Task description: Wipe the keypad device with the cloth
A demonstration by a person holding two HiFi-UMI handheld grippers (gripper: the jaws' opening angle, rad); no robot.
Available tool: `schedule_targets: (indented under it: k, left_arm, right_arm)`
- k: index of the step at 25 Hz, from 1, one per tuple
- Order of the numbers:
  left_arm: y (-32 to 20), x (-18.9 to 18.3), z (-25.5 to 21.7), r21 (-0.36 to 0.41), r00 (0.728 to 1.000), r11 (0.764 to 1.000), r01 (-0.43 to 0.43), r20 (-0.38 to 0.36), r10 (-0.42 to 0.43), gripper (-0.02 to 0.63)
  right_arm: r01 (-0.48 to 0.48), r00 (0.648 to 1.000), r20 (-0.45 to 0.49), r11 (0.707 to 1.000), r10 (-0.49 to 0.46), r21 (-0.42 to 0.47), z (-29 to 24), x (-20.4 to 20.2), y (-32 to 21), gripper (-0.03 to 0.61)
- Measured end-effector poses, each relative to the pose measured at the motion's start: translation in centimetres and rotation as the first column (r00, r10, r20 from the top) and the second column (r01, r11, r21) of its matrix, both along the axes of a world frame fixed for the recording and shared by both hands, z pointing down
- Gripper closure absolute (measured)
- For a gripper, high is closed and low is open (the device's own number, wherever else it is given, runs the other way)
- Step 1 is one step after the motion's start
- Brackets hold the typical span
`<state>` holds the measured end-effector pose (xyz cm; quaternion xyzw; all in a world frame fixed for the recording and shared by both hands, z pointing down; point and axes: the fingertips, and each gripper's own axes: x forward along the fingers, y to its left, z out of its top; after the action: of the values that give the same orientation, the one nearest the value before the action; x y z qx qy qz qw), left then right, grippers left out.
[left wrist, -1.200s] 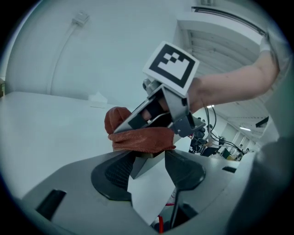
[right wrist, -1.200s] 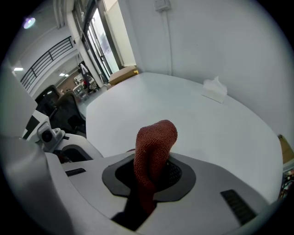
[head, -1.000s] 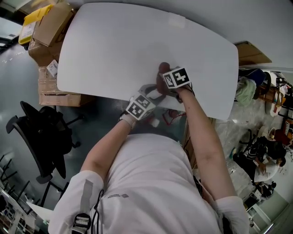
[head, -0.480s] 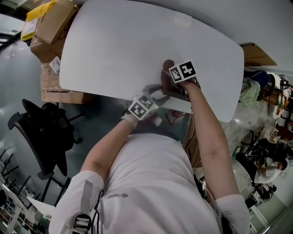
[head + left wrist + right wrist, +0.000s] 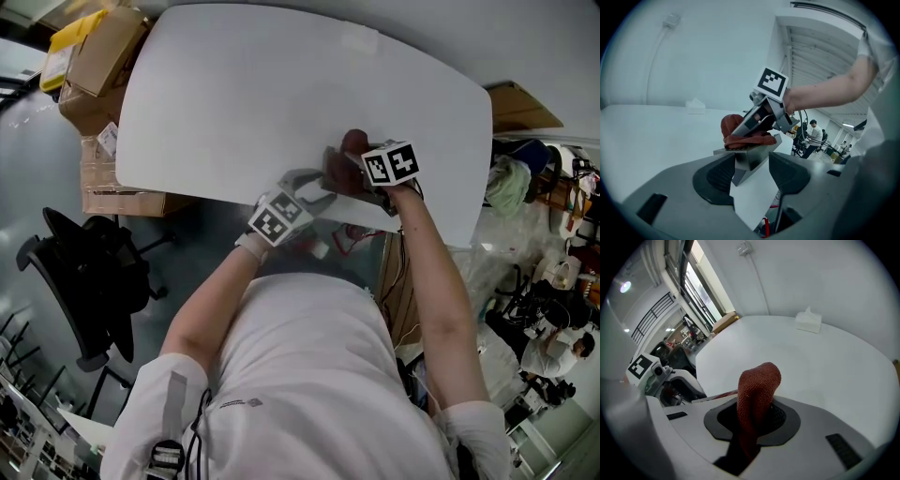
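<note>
The keypad device point(image 5: 751, 158), a grey block, sits near the front edge of the white surface point(image 5: 234, 103), close to the person's body. The left gripper point(image 5: 752, 168) reaches in from the surface's near edge; its fingers point(image 5: 719, 176) stand wide on either side of the device's near end, and they appear to be grasping it, though a sliver of white shows beside the right-hand one. The right gripper point(image 5: 754, 417) comes in from the person's right, its fingers clenched on the cloth point(image 5: 758, 380), a coarse rust-red weave that rises from between them and folds over at the top. In the left gripper view the cloth lies bunched on the device's upper face, with the right gripper angled down onto it and its marker cube above. The keys themselves cannot be made out from any view. From the head view the two grippers meet over the device, nearly touching. A tissue box point(image 5: 808, 320) stands well apart, near the far edge by the wall. Cardboard boxes point(image 5: 103, 56) are stacked on the floor past the surface's left end, and a black office chair point(image 5: 84, 272) stands beside them
</note>
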<state>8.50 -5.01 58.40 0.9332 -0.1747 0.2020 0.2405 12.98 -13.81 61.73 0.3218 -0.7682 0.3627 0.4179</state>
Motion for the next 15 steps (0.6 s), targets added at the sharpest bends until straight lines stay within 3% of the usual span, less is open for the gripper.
schedule_targets:
  k: [15]
  left_arm:
    - [-1.8, 1.9, -1.3, 0.054, 0.999, 0.998, 0.015, 0.028, -0.017, 0.397]
  right_arm:
    - [0.04, 0.999, -0.018, 0.999, -0.04, 0.019, -0.8, -0.2, 2.1, 0.502]
